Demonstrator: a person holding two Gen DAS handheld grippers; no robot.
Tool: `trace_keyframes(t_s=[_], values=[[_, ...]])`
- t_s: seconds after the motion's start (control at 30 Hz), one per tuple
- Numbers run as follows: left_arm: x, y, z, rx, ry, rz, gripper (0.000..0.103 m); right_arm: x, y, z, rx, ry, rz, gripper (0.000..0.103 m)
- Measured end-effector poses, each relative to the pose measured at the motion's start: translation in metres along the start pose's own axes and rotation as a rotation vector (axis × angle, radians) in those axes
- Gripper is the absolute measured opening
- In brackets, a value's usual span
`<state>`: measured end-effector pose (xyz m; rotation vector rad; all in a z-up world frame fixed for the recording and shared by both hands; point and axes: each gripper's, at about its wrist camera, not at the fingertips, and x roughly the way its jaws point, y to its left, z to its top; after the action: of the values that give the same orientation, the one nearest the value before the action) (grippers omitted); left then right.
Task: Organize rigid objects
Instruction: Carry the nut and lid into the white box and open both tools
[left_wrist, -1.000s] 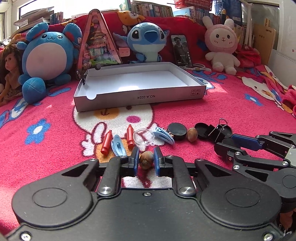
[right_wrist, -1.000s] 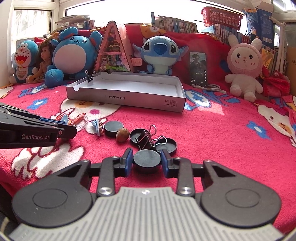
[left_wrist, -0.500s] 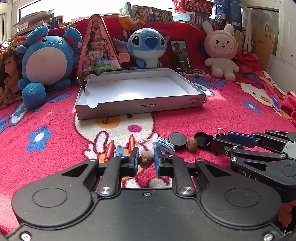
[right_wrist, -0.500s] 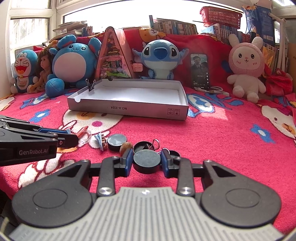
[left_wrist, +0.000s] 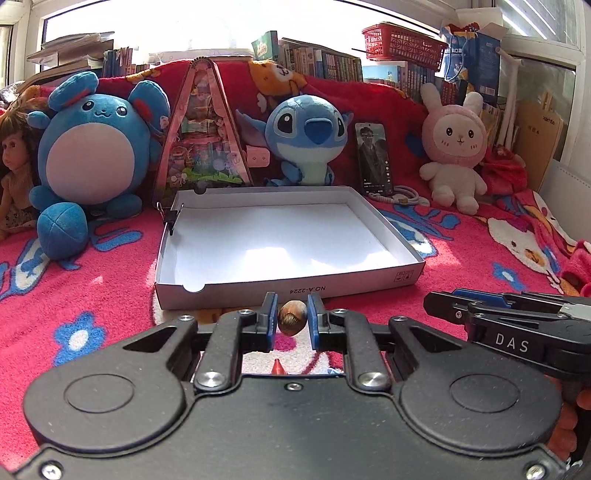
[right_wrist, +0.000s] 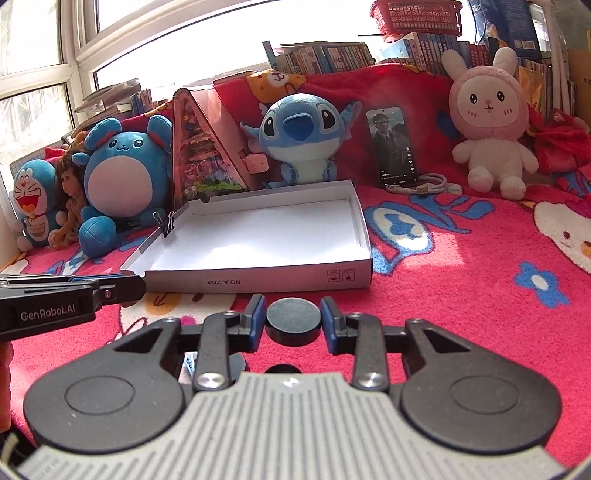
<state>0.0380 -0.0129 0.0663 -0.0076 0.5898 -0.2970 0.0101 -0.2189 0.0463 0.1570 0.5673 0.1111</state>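
Holding a small brown nut (left_wrist: 292, 317) clamped between the pads of the left gripper (left_wrist: 292, 320); holding a flat black disc (right_wrist: 293, 322) clamped edge to edge in the right gripper (right_wrist: 293, 321). Both loads riding clear of the red blanket (left_wrist: 92, 280), not touching it. Facing the white box (left_wrist: 402, 264), which is lying open and shallow straight ahead and farther off than both grippers, its long side running left to right, printed near wall toward the cameras. Sitting just short of that near wall in both views: nut lined up with about the middle of the wall, disc a little right of middle. Right gripper showing at the right edge of the left view, side by side, near but apart. Judging the coming move as a short carry forward and over the near wall, either hand about equally close. Binder clip (right_wrist: 167, 222) pinching the far-left corner, out of the likely path.
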Motion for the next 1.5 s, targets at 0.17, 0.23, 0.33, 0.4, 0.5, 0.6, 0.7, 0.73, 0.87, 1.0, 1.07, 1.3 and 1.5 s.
trace_keyframes(t_s=[0.17, 0.23, 0.33, 0.4, 0.5, 0.6, 0.7, 0.73, 0.87, 1.0, 1.07, 1.3, 1.5], values=[[0.021, 0.009, 0.017, -0.044, 0.035, 0.008, 0.016, 0.017, -0.009, 0.019, 0.051, 0.021, 0.005, 0.037], [0.033, 0.015, 0.023, -0.083, 0.062, 0.001, 0.016, 0.023, -0.012, 0.026, 0.060, 0.029, 0.001, 0.037], [0.049, 0.021, 0.030, -0.098, 0.095, 0.011, 0.016, 0.034, -0.017, 0.035, 0.075, 0.049, -0.001, 0.037], [0.060, 0.024, 0.035, -0.110, 0.116, 0.013, 0.016, 0.042, -0.020, 0.042, 0.086, 0.063, -0.002, 0.037], [0.076, 0.030, 0.043, -0.139, 0.141, 0.014, 0.016, 0.055, -0.024, 0.052, 0.096, 0.079, -0.010, 0.037], [0.092, 0.035, 0.050, -0.163, 0.165, 0.024, 0.016, 0.067, -0.024, 0.061, 0.089, 0.089, -0.020, 0.037], [0.108, 0.040, 0.055, -0.189, 0.189, 0.033, 0.016, 0.080, -0.022, 0.069, 0.076, 0.098, -0.028, 0.037], [0.112, 0.042, 0.057, -0.194, 0.192, 0.037, 0.016, 0.084, -0.022, 0.072, 0.068, 0.100, -0.032, 0.037], [0.129, 0.045, 0.063, -0.196, 0.206, 0.076, 0.016, 0.102, -0.018, 0.084, 0.037, 0.121, -0.047, 0.037], [0.144, 0.048, 0.064, -0.205, 0.235, 0.099, 0.016, 0.120, -0.015, 0.092, 0.017, 0.153, -0.057, 0.037], [0.152, 0.049, 0.063, -0.212, 0.254, 0.099, 0.016, 0.129, -0.014, 0.094, 0.012, 0.172, -0.061, 0.037], [0.167, 0.052, 0.060, -0.213, 0.280, 0.119, 0.016, 0.155, -0.008, 0.097, 0.007, 0.232, -0.062, 0.037], [0.174, 0.054, 0.063, -0.211, 0.274, 0.127, 0.016, 0.170, -0.005, 0.097, -0.012, 0.261, -0.087, 0.037]])
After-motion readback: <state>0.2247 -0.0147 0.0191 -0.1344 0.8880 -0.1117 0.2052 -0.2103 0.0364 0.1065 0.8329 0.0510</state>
